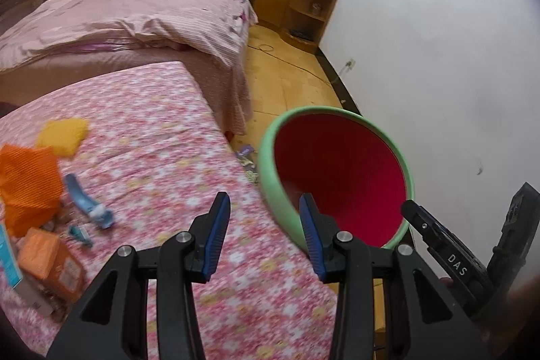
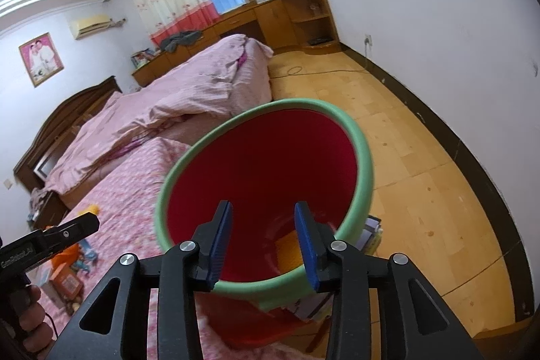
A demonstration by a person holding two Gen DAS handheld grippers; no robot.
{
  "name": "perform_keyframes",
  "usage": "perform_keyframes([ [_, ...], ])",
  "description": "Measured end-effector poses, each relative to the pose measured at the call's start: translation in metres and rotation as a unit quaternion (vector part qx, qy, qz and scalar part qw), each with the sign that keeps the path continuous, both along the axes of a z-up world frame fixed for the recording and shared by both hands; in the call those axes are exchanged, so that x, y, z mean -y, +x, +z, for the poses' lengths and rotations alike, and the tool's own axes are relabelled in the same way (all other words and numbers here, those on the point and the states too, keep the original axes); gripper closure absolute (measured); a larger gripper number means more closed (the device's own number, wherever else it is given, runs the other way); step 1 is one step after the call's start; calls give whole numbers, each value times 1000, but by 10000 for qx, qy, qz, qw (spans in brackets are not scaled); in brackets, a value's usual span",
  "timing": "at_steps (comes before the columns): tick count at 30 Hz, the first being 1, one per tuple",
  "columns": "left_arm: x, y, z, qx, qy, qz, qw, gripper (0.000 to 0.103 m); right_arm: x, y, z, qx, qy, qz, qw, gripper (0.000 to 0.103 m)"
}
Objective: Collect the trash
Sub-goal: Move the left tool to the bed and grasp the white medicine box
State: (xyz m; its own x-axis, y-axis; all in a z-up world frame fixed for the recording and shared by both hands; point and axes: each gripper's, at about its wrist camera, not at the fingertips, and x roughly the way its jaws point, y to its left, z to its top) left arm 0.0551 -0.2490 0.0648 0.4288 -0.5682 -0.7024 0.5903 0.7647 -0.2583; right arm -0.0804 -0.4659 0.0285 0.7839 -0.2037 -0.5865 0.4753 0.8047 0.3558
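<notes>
A red bin with a green rim (image 1: 266,157) stands on the floor beside the bed's corner. My left gripper (image 1: 264,199) hovers open over the floral bedspread (image 1: 162,130) near that rim, with nothing between its blue pads. Trash lies on the bedspread at the left: an orange mesh cloth (image 1: 27,184), a yellow sponge (image 1: 64,135), a blue plastic piece (image 1: 87,204) and an orange box (image 1: 50,262). My right gripper (image 2: 263,204) is open above the mouth of the bin (image 2: 364,157), empty. A yellow item (image 2: 287,250) lies at the bin's bottom.
A bed with a pink duvet (image 1: 135,19) lies beyond the bedspread. Wooden cabinets (image 1: 297,2) line the far wall. Wrappers (image 1: 248,157) lie on the floor by the bin and stacked papers (image 2: 371,230) sit behind it. A cable (image 2: 324,70) crosses the wooden floor.
</notes>
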Motion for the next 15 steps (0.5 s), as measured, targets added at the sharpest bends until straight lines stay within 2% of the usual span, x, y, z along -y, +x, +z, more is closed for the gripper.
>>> perform_keyframes([
  [3,-16,-2,4,49,-4,185,9998,60,-9,0,6,49,-1,120,9999,55],
  [15,-96,-2,20,286,31,1147,9930,60,-54,17,9,-75,8,692,9976,53],
])
